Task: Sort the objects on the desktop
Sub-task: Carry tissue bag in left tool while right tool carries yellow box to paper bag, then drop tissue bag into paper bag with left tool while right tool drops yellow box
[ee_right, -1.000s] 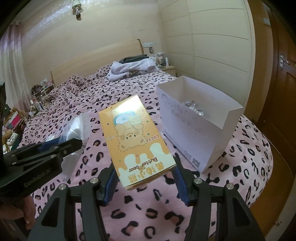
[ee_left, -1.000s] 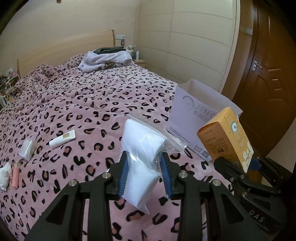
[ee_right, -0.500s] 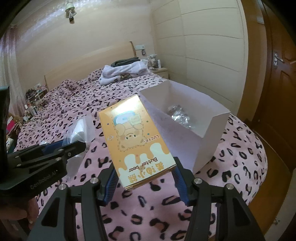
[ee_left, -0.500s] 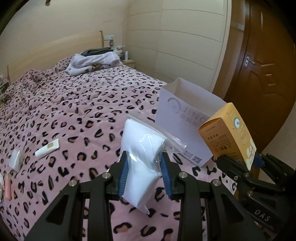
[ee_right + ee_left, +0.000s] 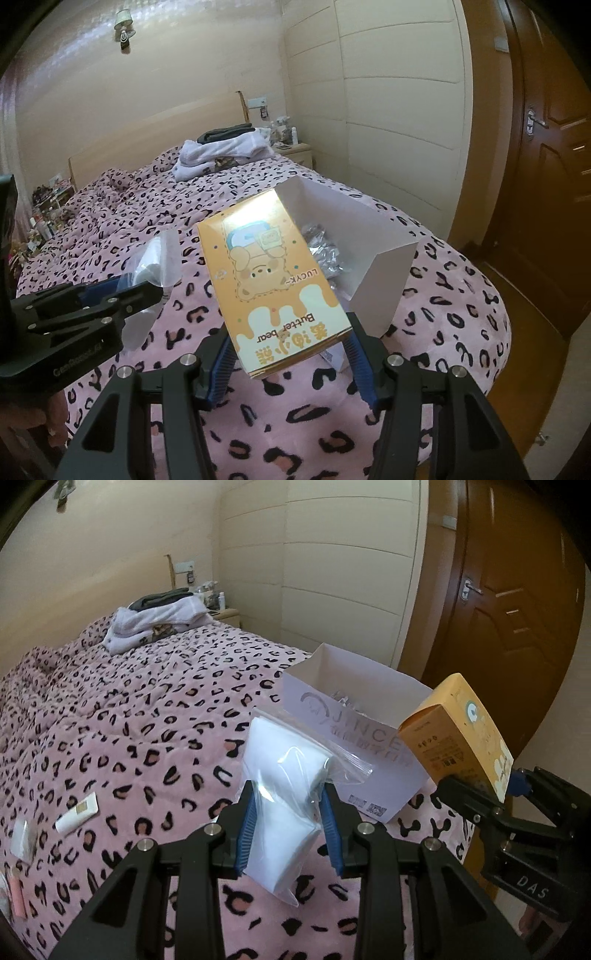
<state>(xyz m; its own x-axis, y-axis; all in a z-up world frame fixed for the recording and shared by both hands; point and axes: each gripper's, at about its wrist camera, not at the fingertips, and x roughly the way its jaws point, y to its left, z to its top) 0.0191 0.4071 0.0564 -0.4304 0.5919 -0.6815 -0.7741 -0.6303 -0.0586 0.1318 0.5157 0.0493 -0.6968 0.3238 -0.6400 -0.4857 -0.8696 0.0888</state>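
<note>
A: Where was the yellow box (image 5: 275, 275)?
B: Clamped in right gripper (image 5: 291, 360), held above the bed (image 5: 443, 314), front of the white box (image 5: 373, 254).
A: Left gripper (image 5: 288, 823)?
B: Closed on clear bag (image 5: 284, 790), beside the white box. 1 tube (image 5: 77, 812) lay on bed.
</note>
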